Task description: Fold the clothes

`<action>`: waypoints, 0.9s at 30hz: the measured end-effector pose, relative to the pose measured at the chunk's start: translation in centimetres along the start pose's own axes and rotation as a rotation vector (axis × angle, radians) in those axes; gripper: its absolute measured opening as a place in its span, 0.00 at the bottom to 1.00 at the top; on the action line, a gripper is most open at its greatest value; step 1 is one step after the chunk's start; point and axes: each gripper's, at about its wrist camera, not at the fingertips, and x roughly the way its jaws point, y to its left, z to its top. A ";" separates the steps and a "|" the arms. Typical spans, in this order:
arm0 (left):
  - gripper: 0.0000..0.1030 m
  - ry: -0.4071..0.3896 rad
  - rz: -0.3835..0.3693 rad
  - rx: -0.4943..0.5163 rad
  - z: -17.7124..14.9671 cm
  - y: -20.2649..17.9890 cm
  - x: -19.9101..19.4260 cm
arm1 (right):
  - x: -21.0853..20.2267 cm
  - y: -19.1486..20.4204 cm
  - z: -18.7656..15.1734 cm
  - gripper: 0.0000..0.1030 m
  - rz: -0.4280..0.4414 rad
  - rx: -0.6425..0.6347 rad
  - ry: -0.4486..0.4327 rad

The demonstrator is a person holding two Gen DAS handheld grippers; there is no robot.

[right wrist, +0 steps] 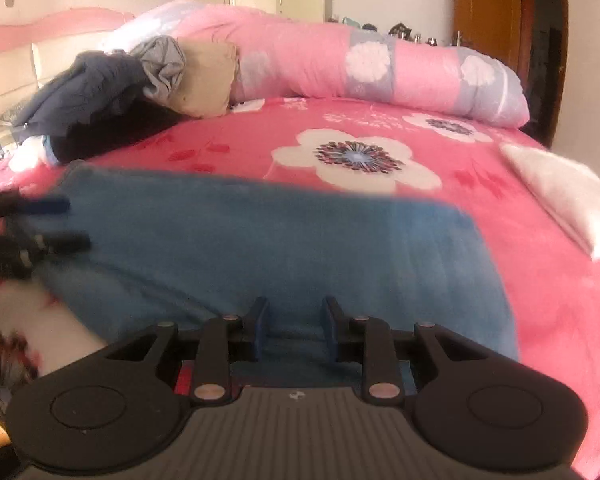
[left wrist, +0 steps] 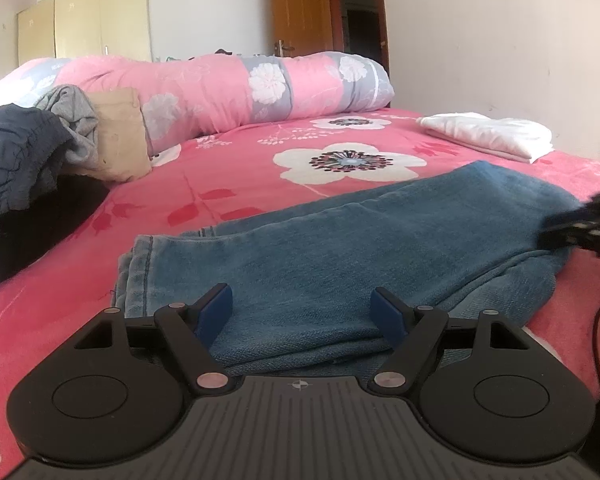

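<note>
Folded blue jeans (left wrist: 380, 240) lie on the pink flowery bed (left wrist: 228, 184), unfolded clothes (left wrist: 40, 148) piled behind; left hand-held gripper (left wrist: 302, 312) open wide, right hand-held gripper (right wrist: 294, 326) open a little, both holding nothing

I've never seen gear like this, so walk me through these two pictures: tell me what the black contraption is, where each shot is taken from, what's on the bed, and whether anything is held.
A person holds a two-finger tool in each hand, with a camera on each looking along its fingers. One picture comes from the left gripper, the other from the right gripper. On the pink floral bedspread lie folded blue jeans, a folded white garment, a heap of unfolded clothes and a rolled quilt. Both grippers hover open over the jeans; nothing is held.
</note>
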 end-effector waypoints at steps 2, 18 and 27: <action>0.75 0.000 0.001 0.000 0.0 0.0 0.0 | -1.8 -1.2 -1.3 0.29 -0.013 0.025 -0.002; 0.75 0.026 0.026 -0.021 0.4 0.1 -0.6 | 0.4 -5.1 0.0 0.32 -0.094 0.127 -0.045; 0.81 -0.114 0.071 -0.049 2.1 0.4 -5.4 | -5.9 -7.3 -3.1 0.34 -0.131 0.234 -0.094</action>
